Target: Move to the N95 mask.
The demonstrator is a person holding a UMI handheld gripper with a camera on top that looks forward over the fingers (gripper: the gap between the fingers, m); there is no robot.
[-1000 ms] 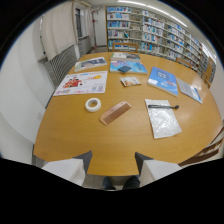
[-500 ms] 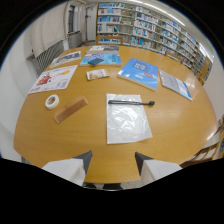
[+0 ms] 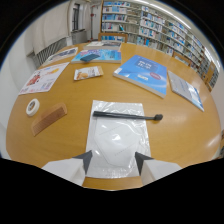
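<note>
The tool (image 3: 111,162) hangs just above the near edge of the round wooden surface (image 3: 185,125), its two fingers spread wide and holding nothing. The mask (image 3: 118,145), white and sealed in a clear bag, lies flat straight ahead at 12 o'clock, and the bag's near end reaches into the gap between the fingertips without either one visibly touching it.

A black pen (image 3: 127,116) lies across the far part of the bag. If the tool pushes further forward, it could catch the slick plastic and slide the bag, which would likely roll the pen off toward the blue booklet (image 3: 142,72) at 1 o'clock. Coming down too steeply may crumple the bag's near edge against the surface.

A comb (image 3: 48,119) and a roll of tape (image 3: 32,106) sit at about 10 o'clock, well apart from the mask, so they are little risk unless the approach drifts left.
</note>
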